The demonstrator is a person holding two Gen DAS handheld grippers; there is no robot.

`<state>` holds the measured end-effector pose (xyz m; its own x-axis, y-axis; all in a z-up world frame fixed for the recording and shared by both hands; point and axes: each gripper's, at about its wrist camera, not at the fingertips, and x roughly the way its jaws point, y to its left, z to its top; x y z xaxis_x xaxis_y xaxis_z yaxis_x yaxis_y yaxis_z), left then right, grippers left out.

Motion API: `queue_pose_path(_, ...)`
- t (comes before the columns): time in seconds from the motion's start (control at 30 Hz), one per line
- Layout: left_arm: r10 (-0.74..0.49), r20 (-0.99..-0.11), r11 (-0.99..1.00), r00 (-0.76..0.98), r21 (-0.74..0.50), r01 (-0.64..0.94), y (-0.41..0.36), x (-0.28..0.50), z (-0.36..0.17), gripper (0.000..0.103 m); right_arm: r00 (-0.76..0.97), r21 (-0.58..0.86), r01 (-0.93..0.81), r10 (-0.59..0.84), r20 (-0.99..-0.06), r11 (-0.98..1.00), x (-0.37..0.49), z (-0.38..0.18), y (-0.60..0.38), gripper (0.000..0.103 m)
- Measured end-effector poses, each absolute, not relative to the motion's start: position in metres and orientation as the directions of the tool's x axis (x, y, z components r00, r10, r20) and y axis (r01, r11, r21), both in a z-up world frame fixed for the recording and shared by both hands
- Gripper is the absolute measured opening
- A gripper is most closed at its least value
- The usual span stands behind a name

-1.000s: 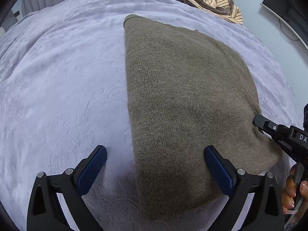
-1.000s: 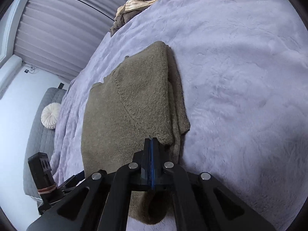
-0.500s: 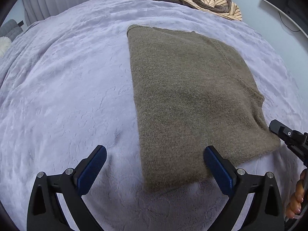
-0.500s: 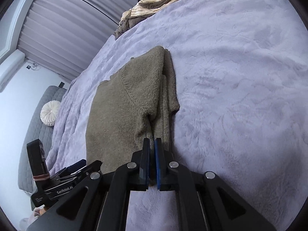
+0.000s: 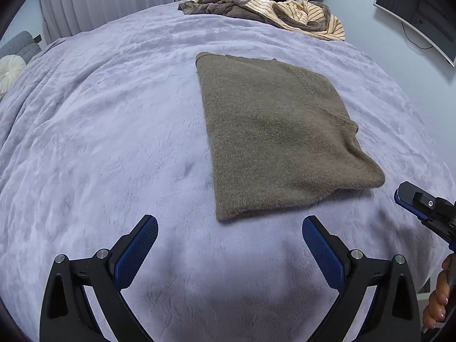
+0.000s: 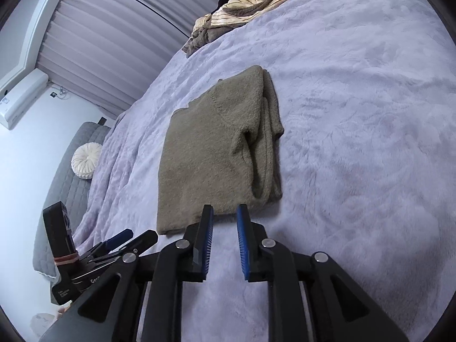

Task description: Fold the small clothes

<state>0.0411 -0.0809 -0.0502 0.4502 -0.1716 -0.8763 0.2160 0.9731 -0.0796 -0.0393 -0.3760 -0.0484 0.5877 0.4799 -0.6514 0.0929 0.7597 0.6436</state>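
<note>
- The left gripper (image 5: 230, 252) has its fingers spread wide and empty; the folded olive sweater (image 5: 279, 139), which lay between them a second ago, now rests flat on the bed (image 5: 99, 142) just ahead of their tips.
- The right gripper (image 6: 225, 245), clamped on the sweater's (image 6: 211, 154) near edge a second ago, has just been opening; nothing is between its fingers now, and the sweater lies just beyond them.
- Both have backed off, so this fold looks finished; the striped heap (image 5: 285, 11) far ahead likely comes next.
</note>
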Motion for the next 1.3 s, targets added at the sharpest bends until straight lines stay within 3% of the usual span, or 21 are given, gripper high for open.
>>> queue_pose_path(0.03,-0.177,-0.875,0.972,0.451,-0.084,0.218,-0.080,0.037,-0.050,0.101,0.588,0.641,0.084,0.481,-0.650,0.763,-0.044,-0.046,-0.373,0.042)
queue_pose_path(0.07,-0.182,-0.874,0.971,0.450,-0.089,0.221,-0.078,0.032,-0.050,0.101,0.589,0.640,0.077,0.483,-0.648,0.765,-0.049,-0.045,-0.370,0.044)
queue_pose_path(0.4,-0.238,-0.870,0.964,0.432,-0.155,0.218,-0.069,0.007,-0.068,0.102,0.533,0.624,0.080,0.496,-0.686,0.777,-0.064,-0.053,-0.366,0.046)
queue_pose_path(0.5,-0.228,-0.879,0.966,0.419,-0.153,0.207,-0.068,0.015,-0.070,0.102,0.529,0.616,0.098,0.483,-0.697,0.782,-0.060,-0.055,-0.374,0.065)
queue_pose_path(0.9,-0.270,-0.902,0.957,0.338,-0.212,0.199,-0.068,0.107,-0.062,0.102,0.566,0.601,0.134,0.437,-0.699,0.787,-0.010,-0.039,-0.431,0.066)
queue_pose_path(1.3,-0.236,-0.902,0.965,0.361,-0.175,0.194,-0.079,0.185,-0.066,0.102,0.508,0.608,0.146,0.468,-0.723,0.780,0.083,-0.061,-0.441,0.066)
